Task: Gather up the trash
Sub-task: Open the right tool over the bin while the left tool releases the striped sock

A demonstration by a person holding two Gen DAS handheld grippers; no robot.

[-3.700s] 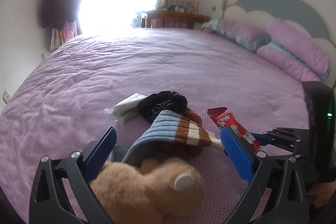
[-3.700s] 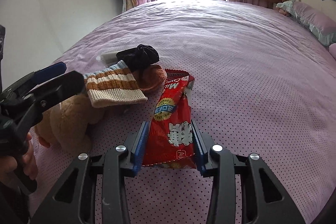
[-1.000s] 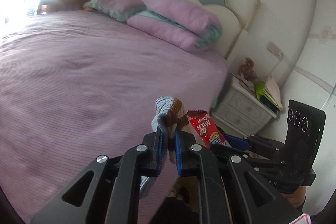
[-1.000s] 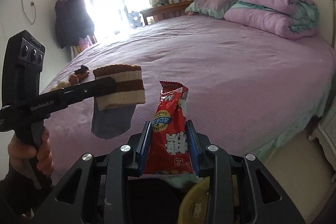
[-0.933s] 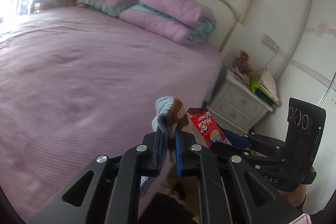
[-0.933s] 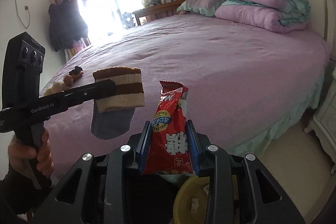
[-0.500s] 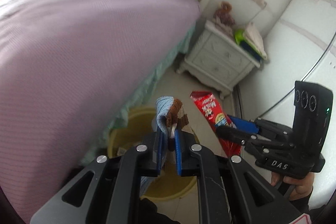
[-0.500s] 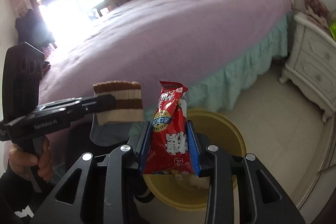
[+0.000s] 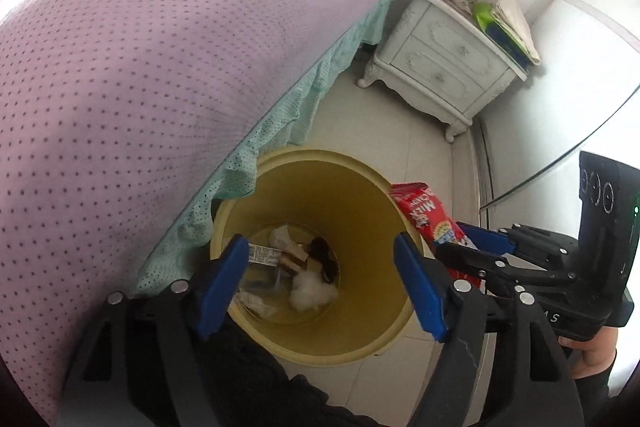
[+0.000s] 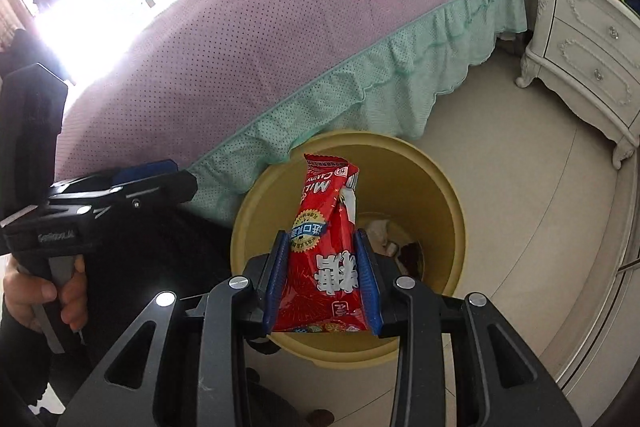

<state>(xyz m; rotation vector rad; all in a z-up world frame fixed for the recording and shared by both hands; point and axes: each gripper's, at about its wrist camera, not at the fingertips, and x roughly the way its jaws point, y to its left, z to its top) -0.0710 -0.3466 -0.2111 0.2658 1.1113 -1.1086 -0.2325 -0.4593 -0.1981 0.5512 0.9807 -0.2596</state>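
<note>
A pale tiled floor (image 9: 404,131) runs between a bed under a purple dotted bedspread (image 9: 140,47), edged by a teal ruffled skirt (image 10: 360,95), and a white carved nightstand (image 9: 444,63) against the wall. On the tiles, tucked against the bed skirt, stands a yellow trash bin (image 9: 360,195); its near-left rim touches the ruffle, while bare floor lies open on its far and right sides up to the nightstand. Wrappers, a white wad and other scraps lie at the bin's bottom. The left gripper (image 9: 320,283) hangs above the bin mouth with its blue pads spread wide and nothing between them. The right gripper (image 10: 322,279) is clamped on a red candy wrapper (image 10: 326,243), held upright over the bin's near rim.
</note>
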